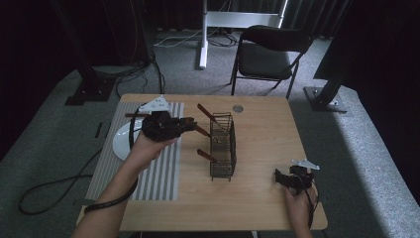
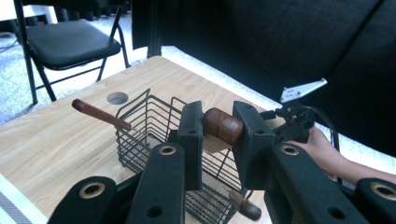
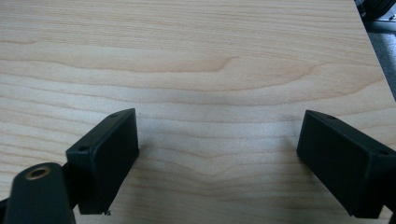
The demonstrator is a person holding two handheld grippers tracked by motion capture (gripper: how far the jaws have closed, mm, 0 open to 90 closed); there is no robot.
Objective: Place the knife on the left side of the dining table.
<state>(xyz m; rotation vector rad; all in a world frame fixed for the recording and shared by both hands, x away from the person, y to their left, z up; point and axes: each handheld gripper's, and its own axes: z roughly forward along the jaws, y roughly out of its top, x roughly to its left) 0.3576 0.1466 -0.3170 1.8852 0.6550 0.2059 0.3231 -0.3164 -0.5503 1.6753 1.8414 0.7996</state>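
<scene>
A black wire basket (image 1: 223,146) stands near the middle of the wooden table (image 1: 262,124). Two wooden-handled utensils lean in it, one handle (image 1: 205,113) sticking out at the far end and one (image 1: 205,155) low on its left side. My left gripper (image 1: 189,124) is just left of the basket, shut on a third brown wooden handle (image 2: 226,125), which it holds above the basket's rim (image 2: 149,119). At the table's front right my right gripper (image 1: 281,177) is open, and its jaws (image 3: 217,154) stand wide apart over bare wood.
Left of the basket, a white plate (image 1: 120,141) lies on a grey striped placemat (image 1: 163,173). The tabletop has a round cable hole (image 1: 238,108) at the far side. Beyond the table stands a black folding chair (image 1: 270,52).
</scene>
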